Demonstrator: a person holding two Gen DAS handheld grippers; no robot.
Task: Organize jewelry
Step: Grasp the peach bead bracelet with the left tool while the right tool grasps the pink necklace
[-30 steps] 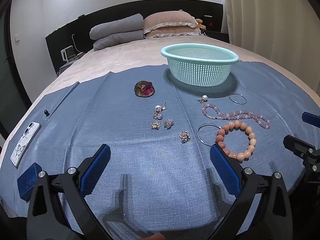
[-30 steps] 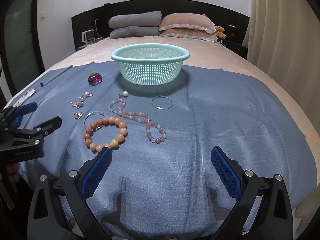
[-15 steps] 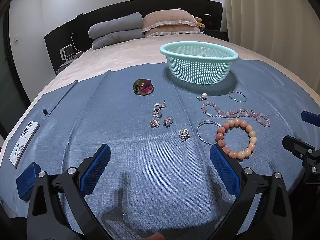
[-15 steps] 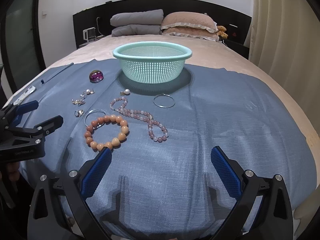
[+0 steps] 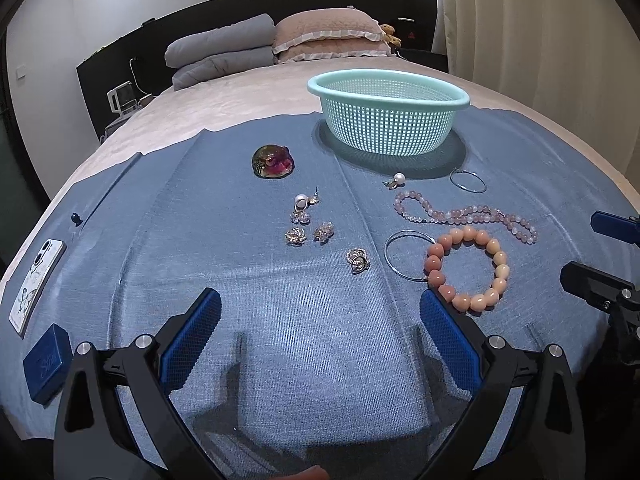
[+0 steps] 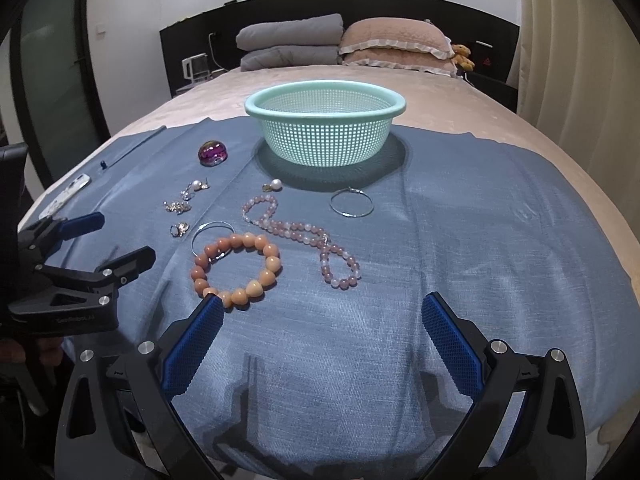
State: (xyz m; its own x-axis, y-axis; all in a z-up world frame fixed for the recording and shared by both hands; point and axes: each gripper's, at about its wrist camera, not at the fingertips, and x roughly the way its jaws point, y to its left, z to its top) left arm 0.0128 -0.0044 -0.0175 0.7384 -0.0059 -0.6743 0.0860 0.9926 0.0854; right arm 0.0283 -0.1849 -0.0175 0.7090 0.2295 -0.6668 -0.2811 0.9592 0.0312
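a blue cloth (image 5: pixel 280 360) covers the near end of the bed, and the jewelry is laid out on it in front of a mint basket (image 5: pixel 387 118) that stands upright at the cloth's far edge. both grippers hover low over the near part of the cloth, touching nothing: the left gripper (image 5: pixel 320 316) has its blue-padded fingers (image 5: pixel 192 336) wide apart, and the right gripper (image 6: pixel 322 320) is spread just as wide. the peach bracelet (image 6: pixel 236 266) lies just ahead of the right gripper's left pad, which sits right at its near beads. a thin bangle (image 5: pixel 404 254) lies partly under that bracelet's left side. beyond them a pink necklace (image 5: pixel 468 216) trails across the cloth, and past it a second hoop (image 6: pixel 352 202) lies flat near the basket's shadow. a pearl earring (image 5: pixel 396 180) sits just in front of the basket. to the left, a small cluster of sparkly earrings (image 5: pixel 306 222) lies in the middle of the cloth, with one more piece (image 5: pixel 357 260) nearer the bangle. a domed purple brooch (image 5: pixel 273 161) rests farther back, left of the basket. at the cloth's left edge lie a phone (image 5: pixel 36 284) and a small blue box (image 5: pixel 47 364). pillows (image 6: pixel 394 42) are stacked at the headboard.
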